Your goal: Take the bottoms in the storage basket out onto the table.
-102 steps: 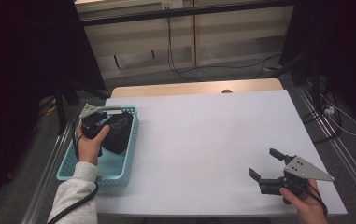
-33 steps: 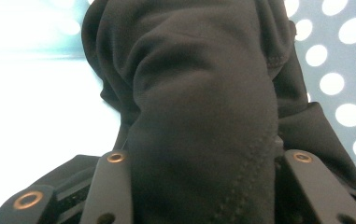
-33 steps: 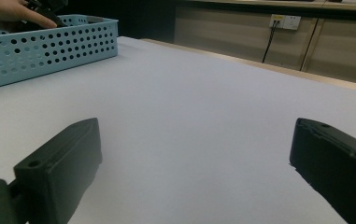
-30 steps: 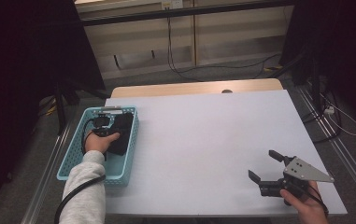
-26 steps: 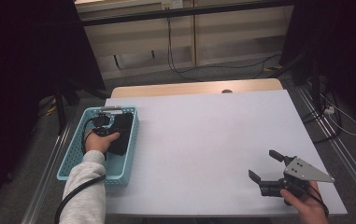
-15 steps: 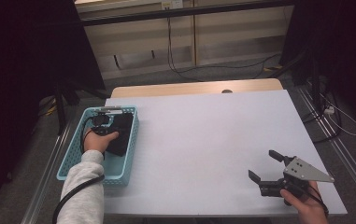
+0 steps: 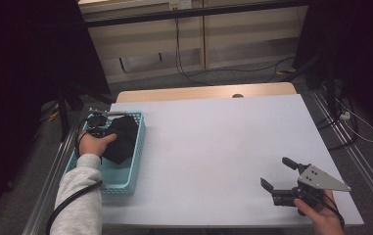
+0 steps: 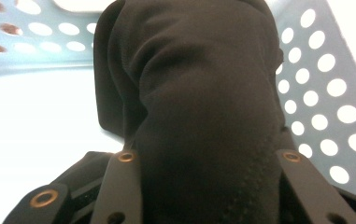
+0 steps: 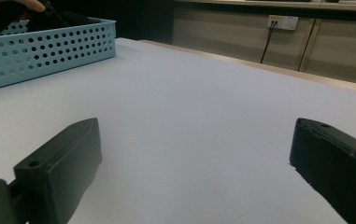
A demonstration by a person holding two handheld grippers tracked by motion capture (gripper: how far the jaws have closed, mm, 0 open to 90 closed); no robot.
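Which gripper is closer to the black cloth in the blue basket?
The left. The left gripper is in the basket, its jaws closed on the black cloth. The right gripper hovers open over the table's opposite near corner.

One blue basket [image 7: 128, 166], one black cloth [image 7: 121, 142], two grippers, one table [image 7: 213, 147].

We see a soft, matt black cloth [image 8: 199, 107], finely knit with a faint pebbled weave near the jaws. The basket [image 7: 130, 161] looks like pale blue plastic, smooth and pierced with round holes. The worktop [image 7: 223, 147] is white, matt and even, edged at the far side in light wood. The right gripper [image 7: 278, 174] bears a matt grey plate; its jaws look like dull black plastic.
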